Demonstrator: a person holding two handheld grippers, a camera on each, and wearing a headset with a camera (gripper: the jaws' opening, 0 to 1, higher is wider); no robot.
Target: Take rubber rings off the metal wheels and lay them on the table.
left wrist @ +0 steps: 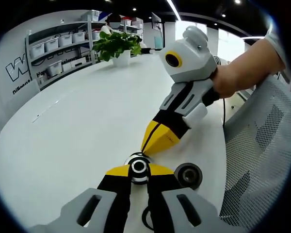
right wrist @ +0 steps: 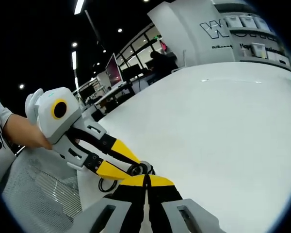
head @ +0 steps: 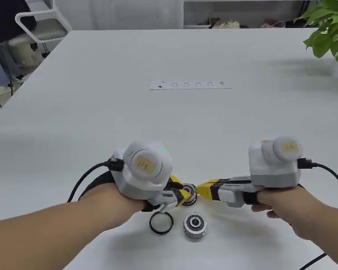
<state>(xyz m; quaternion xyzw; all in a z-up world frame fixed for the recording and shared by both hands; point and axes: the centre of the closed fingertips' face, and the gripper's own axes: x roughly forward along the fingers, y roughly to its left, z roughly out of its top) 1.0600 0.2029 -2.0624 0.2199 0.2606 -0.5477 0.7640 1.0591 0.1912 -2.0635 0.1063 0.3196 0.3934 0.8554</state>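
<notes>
- The left gripper (left wrist: 137, 171) has its jaws closed on a small silver metal wheel wearing a black rubber ring (left wrist: 138, 165), held just above the white table (head: 174, 118).
- The right gripper (right wrist: 146, 178), jaws pressed together, meets the wheel's rim tip-first from directly opposite; I cannot tell whether it pinches the ring.

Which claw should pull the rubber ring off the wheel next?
The right claw. Its closed tips sit right at the rim of the wheel, while the left claw is busy clamping that wheel, so it probably can't peel anything.
</notes>
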